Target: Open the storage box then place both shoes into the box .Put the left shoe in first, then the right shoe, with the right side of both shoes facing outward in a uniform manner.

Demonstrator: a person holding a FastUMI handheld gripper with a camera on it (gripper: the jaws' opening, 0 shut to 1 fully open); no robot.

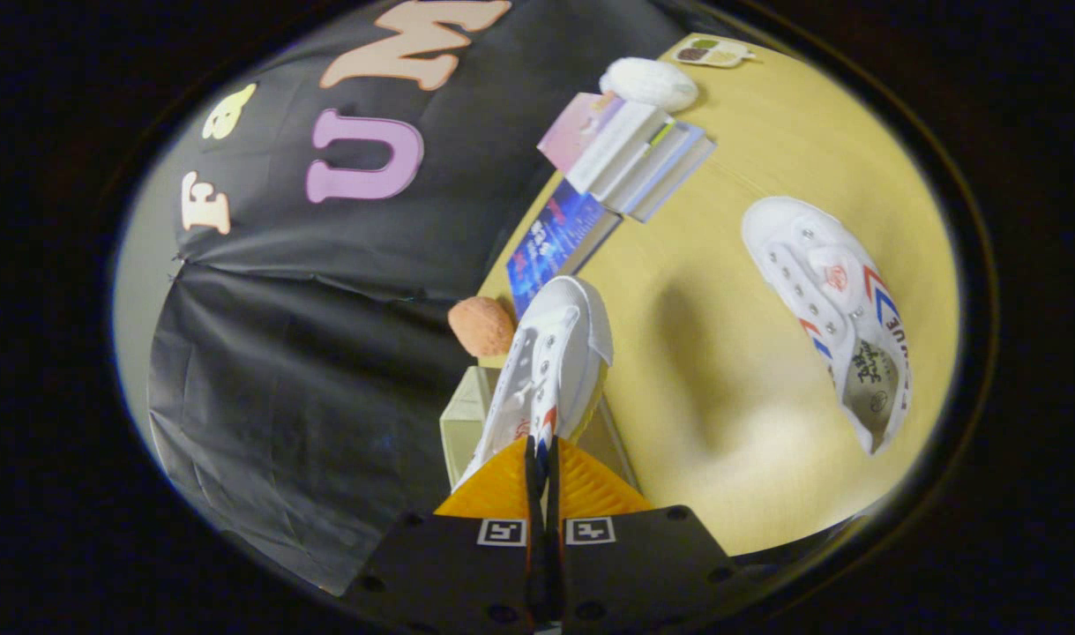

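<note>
1. My gripper (pixel 541 454) has its two fingers drawn almost together, pinching the side wall of a white shoe (pixel 550 362) near its red and blue stripes.
2. That held shoe points away from me, toe forward, and hangs lifted over the storage box (pixel 468 422), a pale box whose corner and rim show just beneath the shoe and ahead of my fingers.
3. The second shoe (pixel 832 309) lies flat on the yellow table (pixel 722 370), well apart to the right of the held one, its opening turned toward me and its striped side showing.
4. An orange ball (pixel 481 326) sits just left of the held shoe's toe, at the table's edge.
5. Beyond the toe lies a blue book (pixel 555 240), and past it a stack of books (pixel 630 154).
6. A white fluffy thing (pixel 649 84) rests beyond the stack, with a small card (pixel 713 53) farther on.
</note>
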